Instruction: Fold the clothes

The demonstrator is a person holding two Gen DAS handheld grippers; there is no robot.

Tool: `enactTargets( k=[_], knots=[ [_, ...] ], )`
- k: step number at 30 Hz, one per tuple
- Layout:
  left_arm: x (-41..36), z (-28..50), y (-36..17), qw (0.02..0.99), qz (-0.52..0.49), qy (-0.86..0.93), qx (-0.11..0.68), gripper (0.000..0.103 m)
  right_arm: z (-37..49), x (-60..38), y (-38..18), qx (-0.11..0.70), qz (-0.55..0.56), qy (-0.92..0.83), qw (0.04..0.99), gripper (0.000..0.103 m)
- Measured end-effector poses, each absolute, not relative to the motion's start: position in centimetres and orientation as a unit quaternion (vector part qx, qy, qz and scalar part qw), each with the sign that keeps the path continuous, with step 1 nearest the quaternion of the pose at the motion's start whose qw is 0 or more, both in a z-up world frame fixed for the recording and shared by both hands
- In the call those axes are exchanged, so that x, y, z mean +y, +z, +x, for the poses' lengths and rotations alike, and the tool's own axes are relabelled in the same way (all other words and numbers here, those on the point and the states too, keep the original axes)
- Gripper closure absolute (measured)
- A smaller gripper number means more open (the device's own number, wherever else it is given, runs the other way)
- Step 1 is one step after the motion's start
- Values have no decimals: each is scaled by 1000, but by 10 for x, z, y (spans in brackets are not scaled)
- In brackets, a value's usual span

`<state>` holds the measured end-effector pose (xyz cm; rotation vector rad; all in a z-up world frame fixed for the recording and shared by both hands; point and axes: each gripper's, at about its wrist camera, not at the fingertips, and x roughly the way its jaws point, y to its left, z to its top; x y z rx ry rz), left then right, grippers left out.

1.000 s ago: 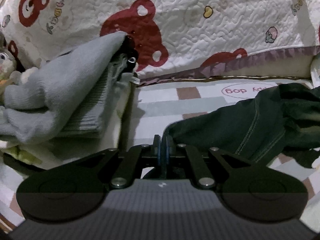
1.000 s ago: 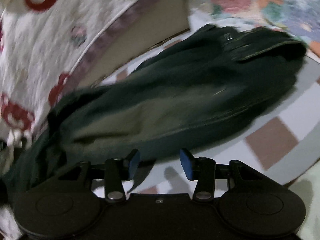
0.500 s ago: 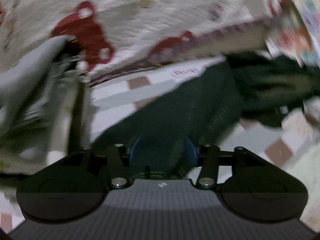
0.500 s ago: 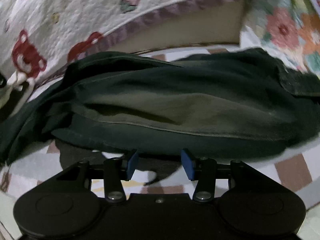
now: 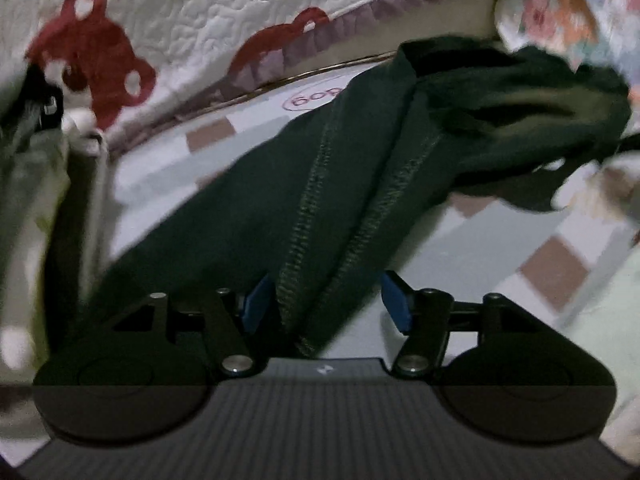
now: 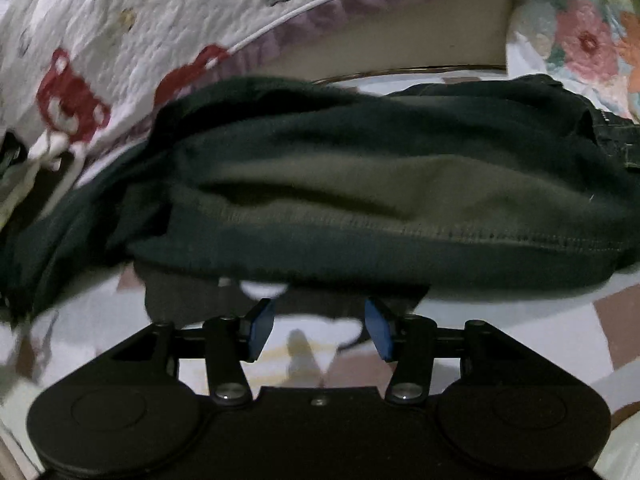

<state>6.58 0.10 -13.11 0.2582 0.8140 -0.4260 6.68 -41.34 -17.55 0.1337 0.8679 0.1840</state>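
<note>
A dark green garment [image 5: 340, 168] with stitched seams lies crumpled on a checked sheet [image 5: 168, 168]. In the left wrist view its hemmed end runs down between the blue pads [image 5: 394, 300] of my left gripper [image 5: 324, 300], which stands open around the cloth. In the right wrist view the same garment [image 6: 380, 184] stretches across the frame, its stitched hem facing me. My right gripper [image 6: 318, 326] is open just short of that hem, with only bare sheet between its pads [image 6: 260, 326].
A white quilt with red bears [image 5: 168, 28] rises behind the garment. A floral cushion [image 6: 580, 36] lies at the right. Grey folded clothes [image 5: 28, 160] show blurred at the far left of the left wrist view. The sheet [image 6: 520, 340] spreads toward me.
My left gripper has gone from shut to open and swung right onto the green garment's end. The right gripper stayed open and came closer to the hem.
</note>
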Motion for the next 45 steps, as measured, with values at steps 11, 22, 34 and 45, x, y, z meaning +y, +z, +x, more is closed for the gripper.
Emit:
enactTargets(
  k=[11, 22, 34, 45],
  knots=[
    [-21, 52, -153, 880, 216, -221, 362, 72, 82, -328, -185, 365, -148, 193, 899, 47],
    [-9, 74, -160, 907, 217, -142, 331, 61, 107, -311, -196, 331, -226, 192, 896, 35],
    [7, 103, -177, 906, 185, -170, 341, 36, 130, -325, -198, 340, -127, 179, 915, 9],
    [2, 84, -156, 917, 251, -148, 272, 98, 124, -340, -186, 358, -43, 204, 910, 97]
  ],
)
